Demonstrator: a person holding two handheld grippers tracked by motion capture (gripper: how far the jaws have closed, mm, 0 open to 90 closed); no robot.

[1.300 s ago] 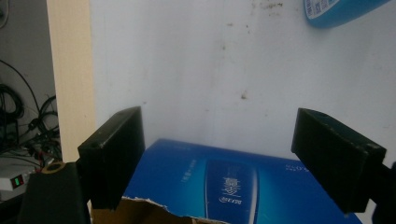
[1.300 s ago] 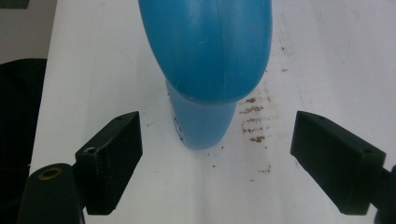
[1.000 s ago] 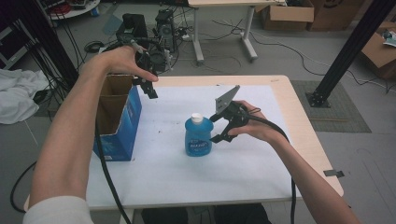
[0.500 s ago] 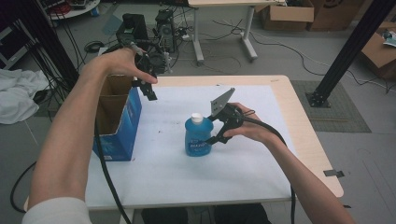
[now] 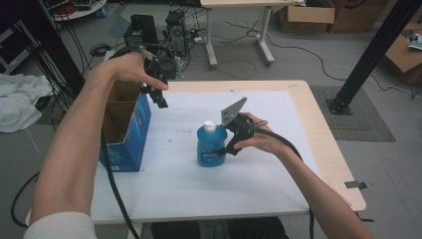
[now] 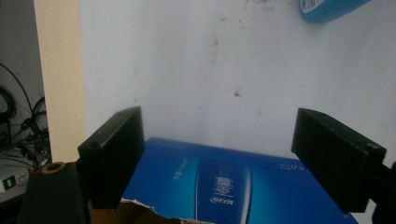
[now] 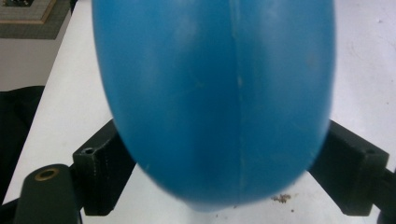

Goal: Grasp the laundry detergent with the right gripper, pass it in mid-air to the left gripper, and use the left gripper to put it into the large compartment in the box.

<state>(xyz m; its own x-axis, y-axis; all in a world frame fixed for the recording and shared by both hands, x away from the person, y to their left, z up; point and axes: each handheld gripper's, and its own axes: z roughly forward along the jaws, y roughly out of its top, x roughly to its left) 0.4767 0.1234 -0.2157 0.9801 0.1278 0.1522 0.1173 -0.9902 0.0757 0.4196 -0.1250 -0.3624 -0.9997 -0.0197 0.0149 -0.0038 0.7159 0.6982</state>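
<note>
An open blue cardboard box [image 5: 124, 134] stands at the left edge of the counter [image 5: 318, 129], which carries a white sheet [image 5: 189, 184], while behind it on the grey floor [image 5: 308, 55] are a white desk [image 5: 239, 30] and brown boxes [image 5: 308, 15].

From above, your right claw [image 5: 222, 149] sits behind the blue bottle [image 5: 211, 145], so you cannot see how its jaws meet the plastic. In the right gripper view the bottle [image 7: 215, 93] is blurred and cut off at the top edge, hiding the inner face of each jaw and its label. In the left gripper view the blue box [image 6: 224, 186] below your left claw [image 6: 233, 158] runs off the bottom edge, its print too small to read, and the bottle [image 6: 327, 8] beyond the claw is cropped to a sliver.
</note>
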